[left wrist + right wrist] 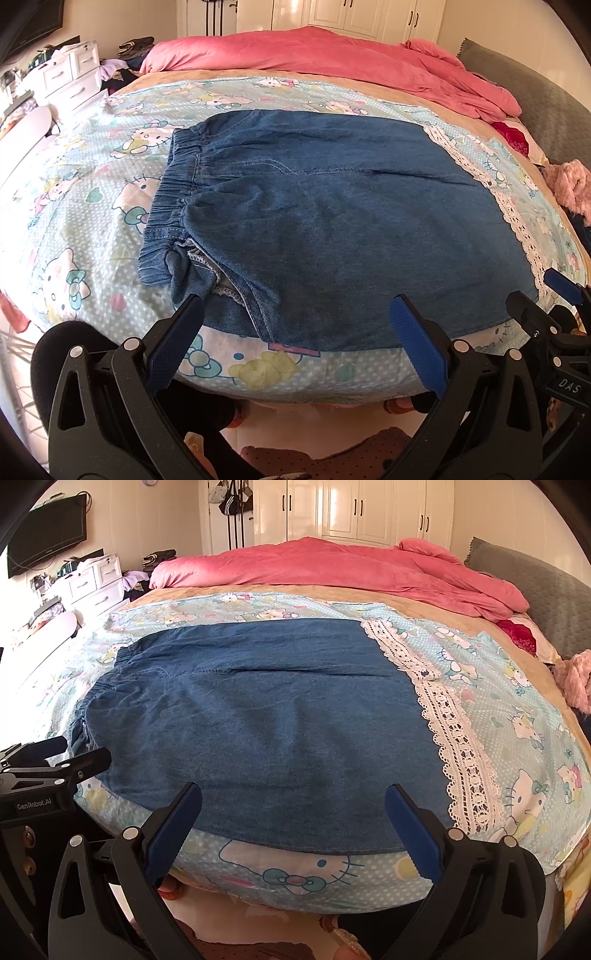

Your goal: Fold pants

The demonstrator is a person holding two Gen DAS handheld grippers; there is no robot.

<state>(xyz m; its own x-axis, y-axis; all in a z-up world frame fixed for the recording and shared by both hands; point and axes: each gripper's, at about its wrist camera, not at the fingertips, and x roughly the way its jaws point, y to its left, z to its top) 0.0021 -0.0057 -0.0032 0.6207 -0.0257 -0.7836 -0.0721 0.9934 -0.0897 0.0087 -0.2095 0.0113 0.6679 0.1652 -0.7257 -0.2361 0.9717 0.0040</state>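
Lying: the pants rested flat on the bed, on a pale blue cartoon-cat sheet near the bed's front edge.
Long axis: it ran across both views, side to side; the elastic waistband pointed to the left and the folded body stretched off to the right.
Right end: the denim stopped at a band of white lace trim, which lay just beside or partly under it; which of the two could not be told.
Look: blue denim, folded into a broad rectangle, the top layer mostly smooth with a stitched seam along the middle.
Waistband detail: gathered and puckered; near its front corner a flap was turned back and showed pale overlocked stitching inside.
Front edge: the lower hem of the fold sat just short of the sheet's front border.
Left gripper: jaws spread wide, blue pads facing each other, holding nothing, poised over the front edge of the pants near the waistband end.
Right gripper: jaws spread wide as well, empty, over the front edge further toward the lace end.
Spacing: each gripper showed at the margin of the other's view, side by side and apart.
Behind: a rumpled pink quilt lay across the far side of the bed, well apart from the pants.
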